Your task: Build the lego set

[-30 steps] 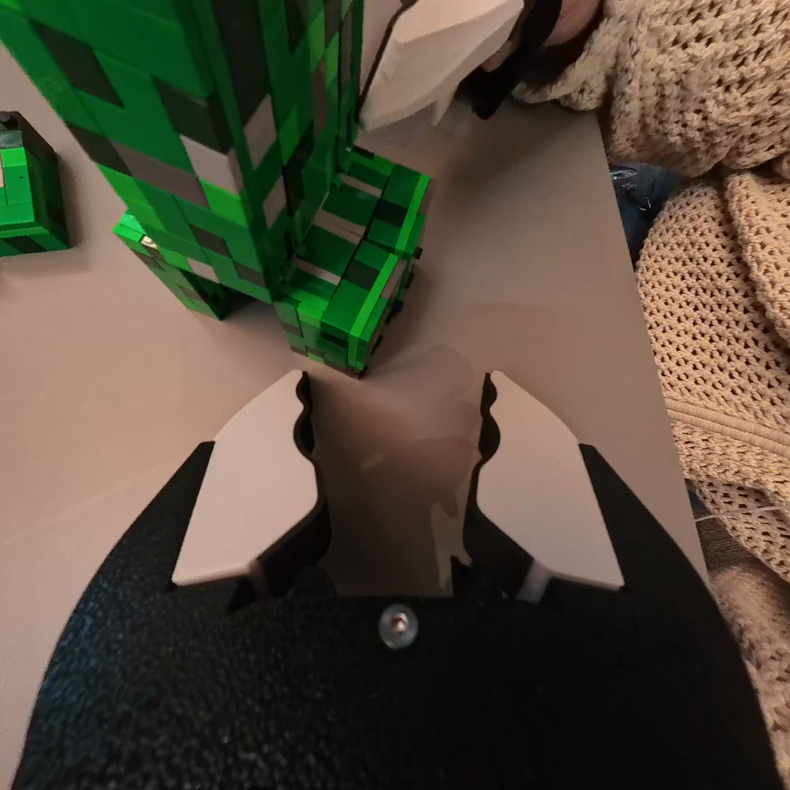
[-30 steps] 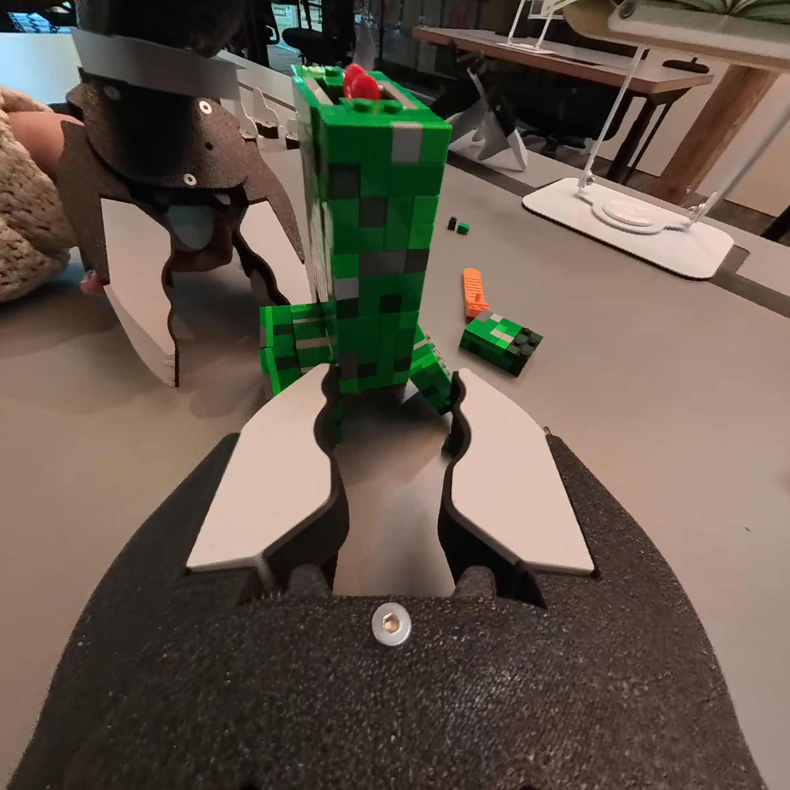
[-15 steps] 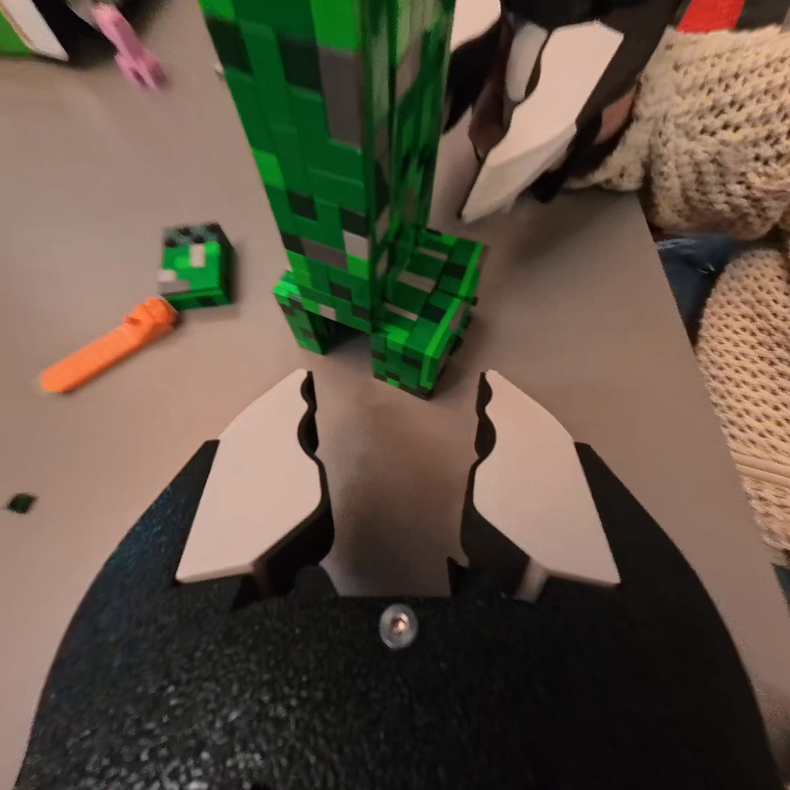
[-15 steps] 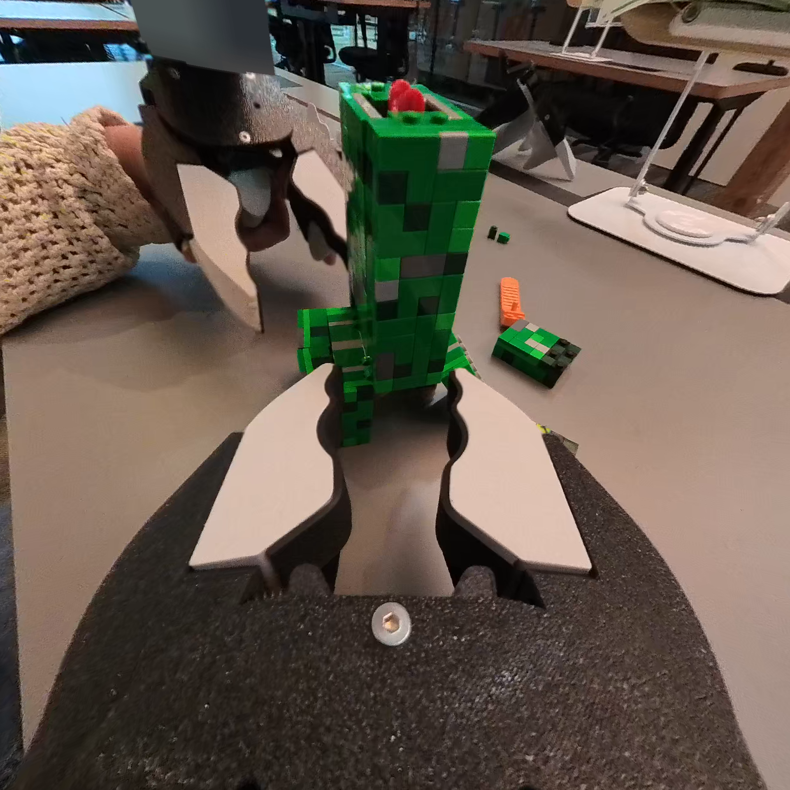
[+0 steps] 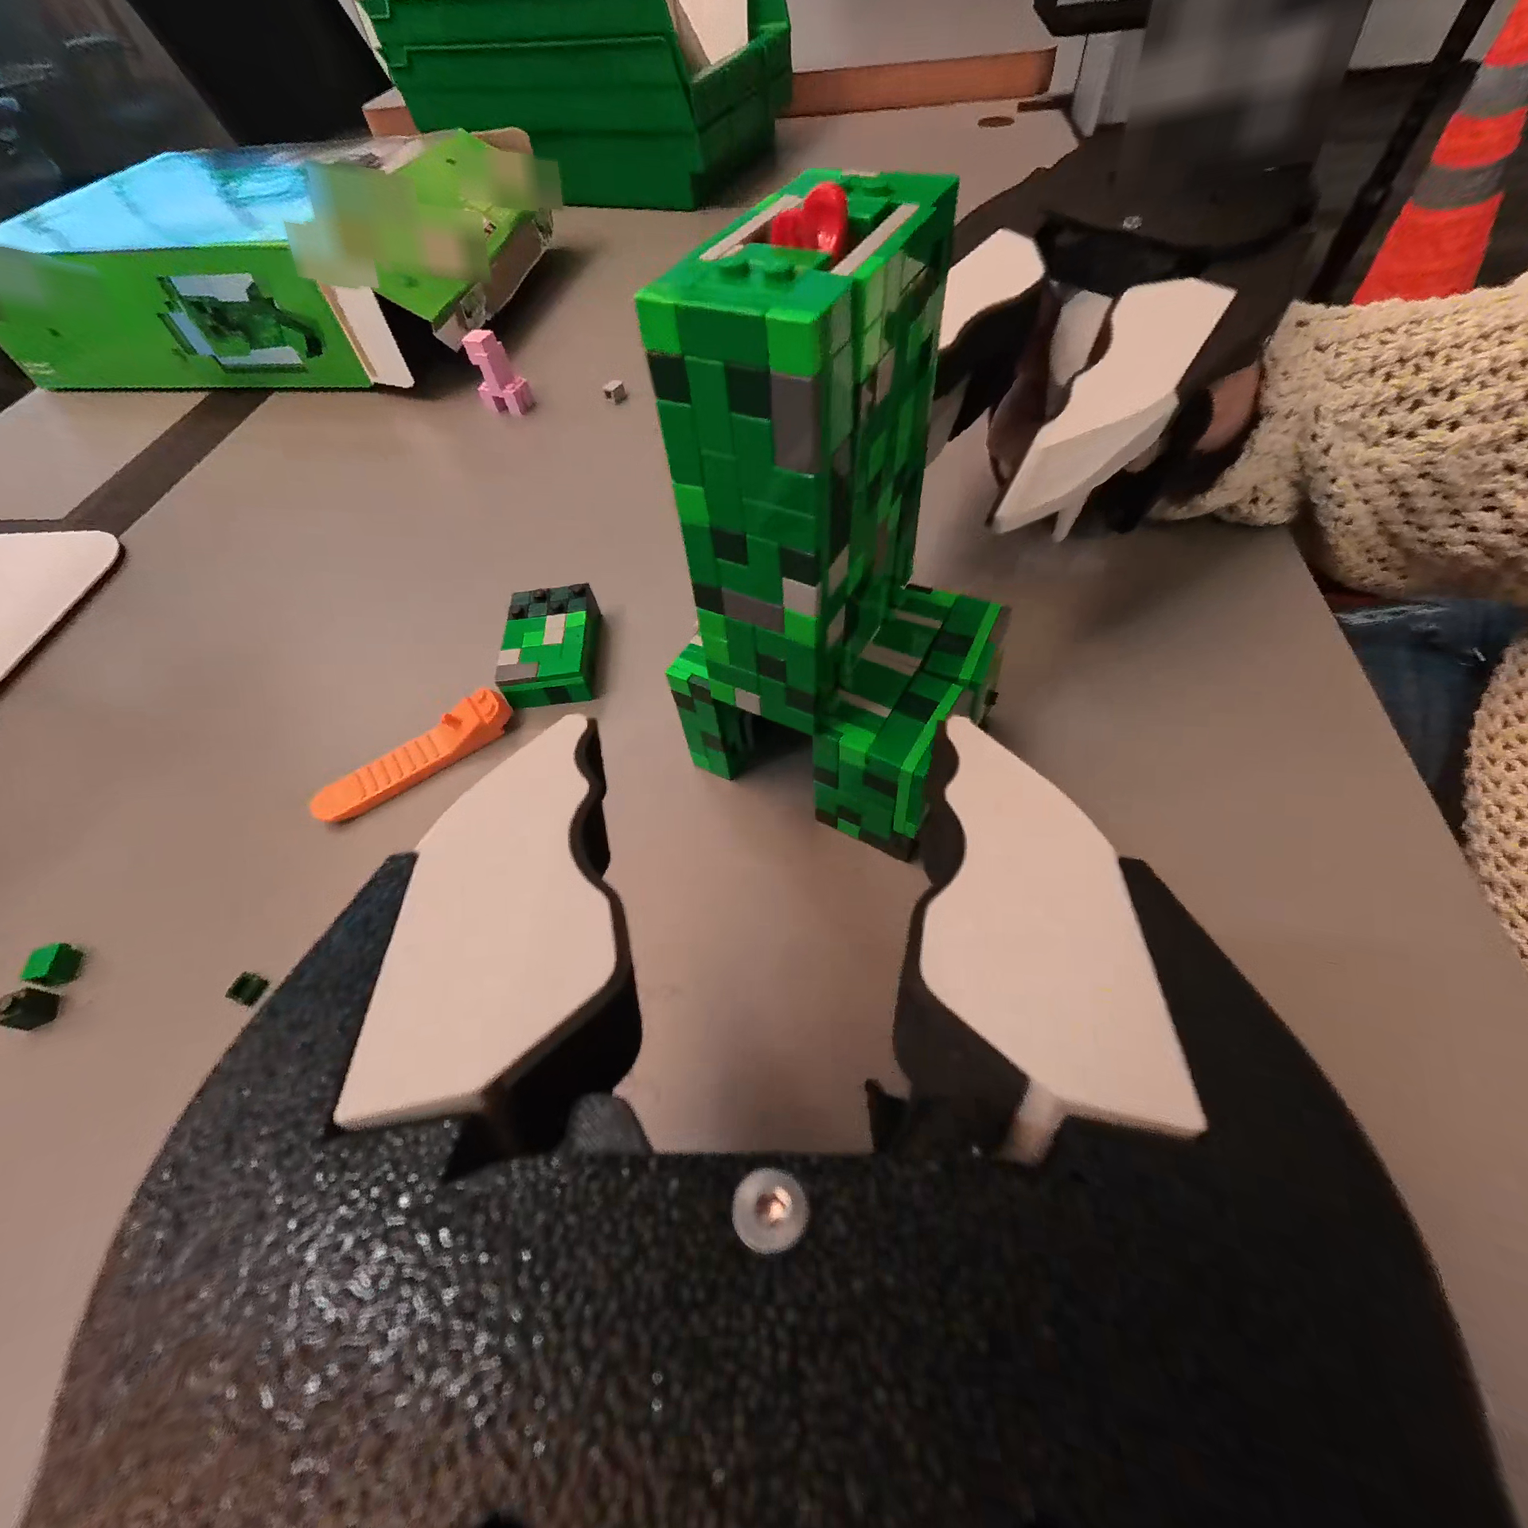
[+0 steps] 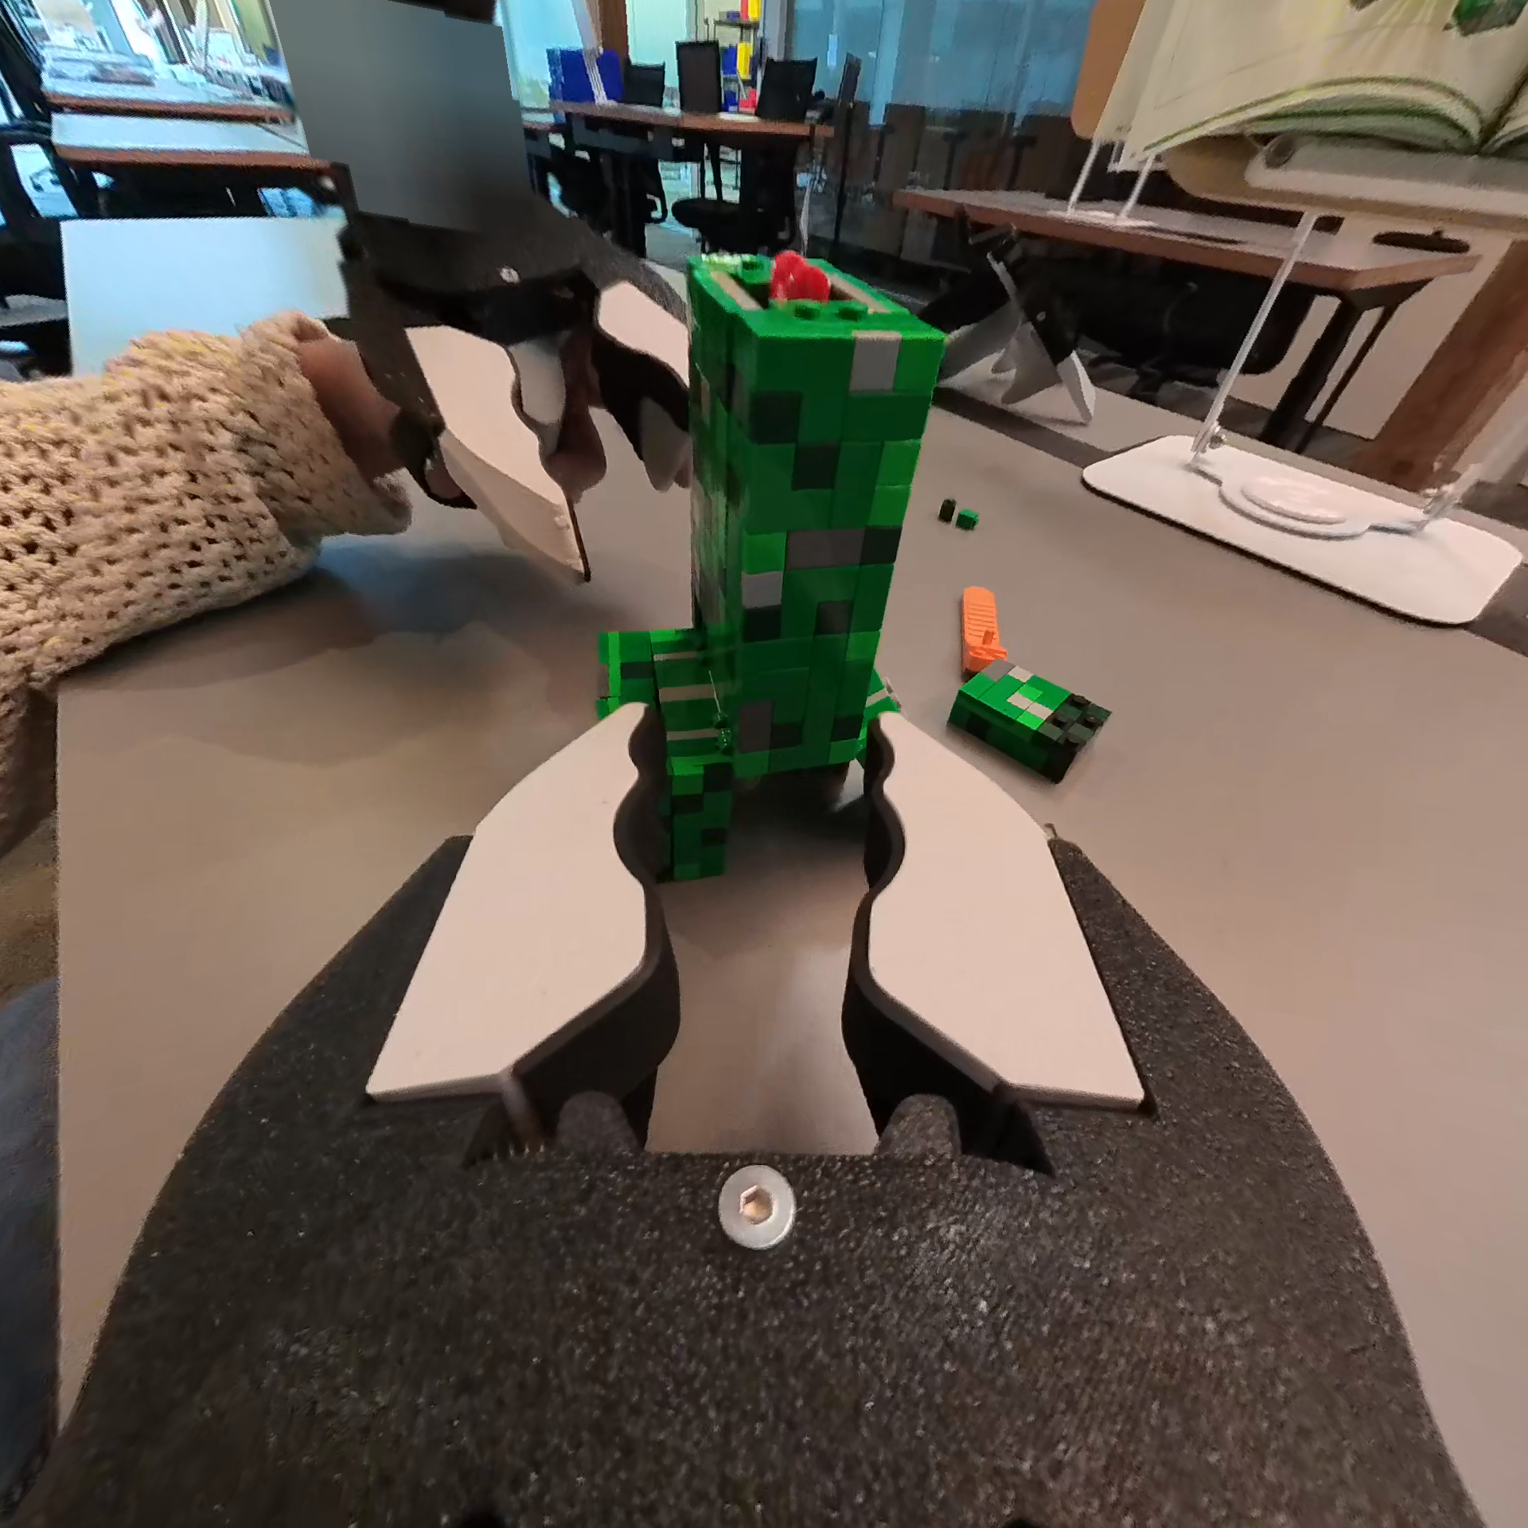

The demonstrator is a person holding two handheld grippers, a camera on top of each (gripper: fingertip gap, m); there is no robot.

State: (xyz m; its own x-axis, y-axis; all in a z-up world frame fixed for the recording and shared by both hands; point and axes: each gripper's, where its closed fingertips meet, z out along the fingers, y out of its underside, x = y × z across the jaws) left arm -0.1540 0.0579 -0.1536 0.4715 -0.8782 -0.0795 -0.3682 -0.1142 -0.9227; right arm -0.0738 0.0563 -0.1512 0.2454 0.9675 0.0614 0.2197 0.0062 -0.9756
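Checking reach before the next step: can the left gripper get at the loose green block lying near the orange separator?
Probably yes. The left gripper is open and empty, and the loose green block lies on bare table ahead to its left, with only the orange separator beside it; the tall green figure stands off to the right.

Probably an office, rows of desks (image 6: 190,149), black swivel chairs (image 6: 703,165) behind.

A grey table (image 6: 1240,785) stands before wooden desks (image 6: 1157,240), black office chairs (image 6: 711,165) and windows (image 6: 124,41).
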